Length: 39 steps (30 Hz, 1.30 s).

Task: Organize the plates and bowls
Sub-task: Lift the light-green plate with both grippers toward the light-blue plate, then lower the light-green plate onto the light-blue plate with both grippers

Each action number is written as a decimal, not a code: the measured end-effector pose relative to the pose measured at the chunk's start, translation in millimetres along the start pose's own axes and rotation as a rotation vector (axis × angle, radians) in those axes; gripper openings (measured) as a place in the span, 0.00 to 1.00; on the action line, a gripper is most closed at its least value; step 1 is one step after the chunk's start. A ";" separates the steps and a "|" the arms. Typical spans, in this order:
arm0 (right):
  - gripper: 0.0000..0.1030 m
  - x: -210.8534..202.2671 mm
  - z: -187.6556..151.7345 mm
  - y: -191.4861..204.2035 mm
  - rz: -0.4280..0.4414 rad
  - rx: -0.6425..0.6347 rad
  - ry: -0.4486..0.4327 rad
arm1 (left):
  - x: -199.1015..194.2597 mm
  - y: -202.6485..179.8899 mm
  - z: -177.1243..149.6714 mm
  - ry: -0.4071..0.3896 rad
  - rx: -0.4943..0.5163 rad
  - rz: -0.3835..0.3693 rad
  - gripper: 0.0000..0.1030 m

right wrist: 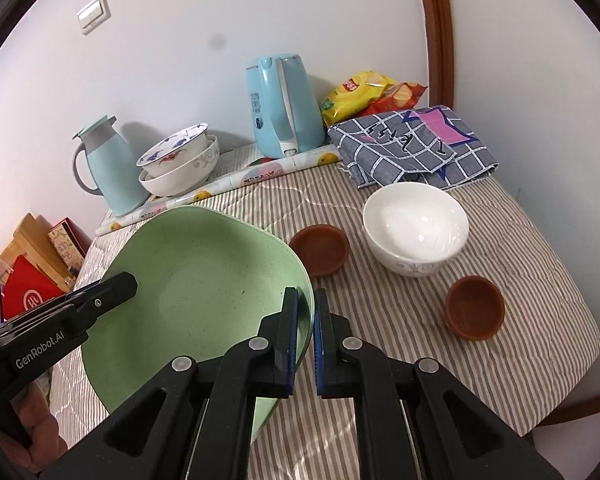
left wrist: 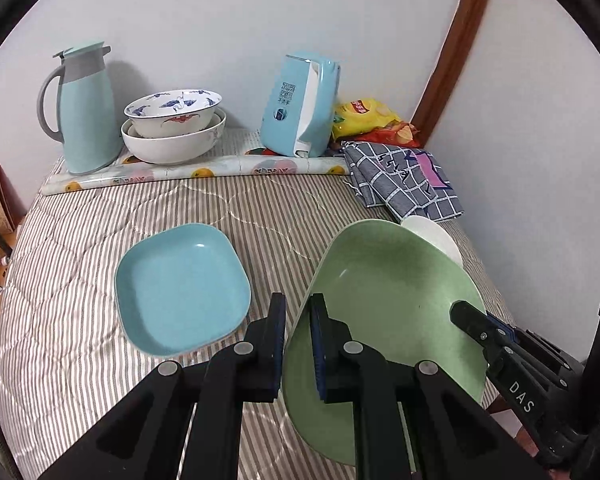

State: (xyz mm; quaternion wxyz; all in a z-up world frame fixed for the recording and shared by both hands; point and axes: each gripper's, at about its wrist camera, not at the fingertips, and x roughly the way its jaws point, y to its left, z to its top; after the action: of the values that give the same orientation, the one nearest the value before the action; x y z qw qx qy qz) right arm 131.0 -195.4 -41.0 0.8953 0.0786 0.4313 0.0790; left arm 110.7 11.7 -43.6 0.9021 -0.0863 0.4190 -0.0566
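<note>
Green, square-cornered and deep, the green plate (left wrist: 384, 300) (right wrist: 204, 280) is held above a striped tablecloth (left wrist: 84, 264) (right wrist: 520, 320) by both grippers at once. The left gripper (left wrist: 298, 344) (right wrist: 120, 284) is clamped on the plate's left rim, with one finger inside the dish and the other outside it. The right gripper (right wrist: 306, 336) (left wrist: 466, 314) pinches the opposite rim in the same manner, its blue pads closed against the wall of the plate. The plate tilts, its hollow facing the two cameras.

On the cloth to the left of the held plate lies a blue plate (left wrist: 182, 288) of the same squarish form, flat and apart from it. To the right stands a white bowl (right wrist: 416, 228) (left wrist: 434, 236), upright, partly hidden behind the green rim in the left wrist view. Two small brown cups are on the cloth near it: the near brown cup (right wrist: 475, 307) in front and to the right, and the far brown cup (right wrist: 320, 249) just beside the green plate's far corner.

Along the wall, from left to right: a pale blue jug (left wrist: 82, 108) (right wrist: 108, 168); two stacked patterned bowls (left wrist: 174, 126) (right wrist: 180, 164), the upper tilted within the lower; a blue kettle (left wrist: 300, 104) (right wrist: 284, 108); snack bags (left wrist: 364, 118) (right wrist: 364, 92); and a folded checked cloth (left wrist: 404, 180) (right wrist: 412, 144). A rolled printed sheet (left wrist: 196, 172) (right wrist: 228, 184) lies in front of the jug, bowls and kettle.
</note>
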 end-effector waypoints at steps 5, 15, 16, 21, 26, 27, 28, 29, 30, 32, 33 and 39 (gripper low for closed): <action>0.06 -8.3 -8.1 2.1 0.002 -0.003 -0.011 | -7.4 0.5 -9.0 -0.003 -0.007 0.008 0.12; 0.06 -9.0 -15.9 12.4 0.022 -0.014 -0.012 | -13.6 14.5 -19.0 -0.003 -0.030 0.018 0.11; 0.06 -8.2 -16.6 14.8 0.022 -0.022 -0.011 | -13.6 15.9 -19.4 -0.004 -0.032 0.018 0.12; 0.06 -3.5 -17.5 22.1 0.026 -0.033 -0.002 | -12.2 23.8 -19.1 0.002 -0.039 0.026 0.12; 0.06 2.4 -15.1 27.8 0.032 -0.034 0.004 | -9.5 31.1 -14.8 0.007 -0.044 0.025 0.12; 0.06 3.8 -13.9 28.3 0.033 -0.032 0.006 | -8.5 32.5 -13.5 0.009 -0.043 0.027 0.12; 0.06 5.8 -12.5 29.4 0.035 -0.030 0.009 | -8.4 33.6 -12.7 0.010 -0.042 0.030 0.12; 0.06 6.9 -11.1 31.3 0.034 -0.030 0.012 | -8.0 35.3 -10.2 0.010 -0.044 0.033 0.11; 0.06 8.4 -9.3 34.3 0.035 -0.036 0.013 | -8.1 38.1 -7.9 0.008 -0.050 0.033 0.11; 0.06 10.4 -5.0 40.2 0.034 -0.044 0.010 | -8.3 42.8 -4.3 0.004 -0.057 0.036 0.12; 0.06 12.0 -1.9 43.8 0.036 -0.049 0.008 | -8.7 45.1 -2.4 0.001 -0.060 0.038 0.12; 0.06 20.7 9.1 56.6 0.067 -0.062 0.016 | -9.5 61.2 7.7 -0.006 -0.086 0.050 0.11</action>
State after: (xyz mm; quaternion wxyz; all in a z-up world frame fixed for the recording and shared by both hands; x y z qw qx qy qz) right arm 146.7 -136.6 -39.2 0.8907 0.0645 0.4330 0.1227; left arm 112.3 74.0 -44.1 0.9000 -0.1150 0.4202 -0.0158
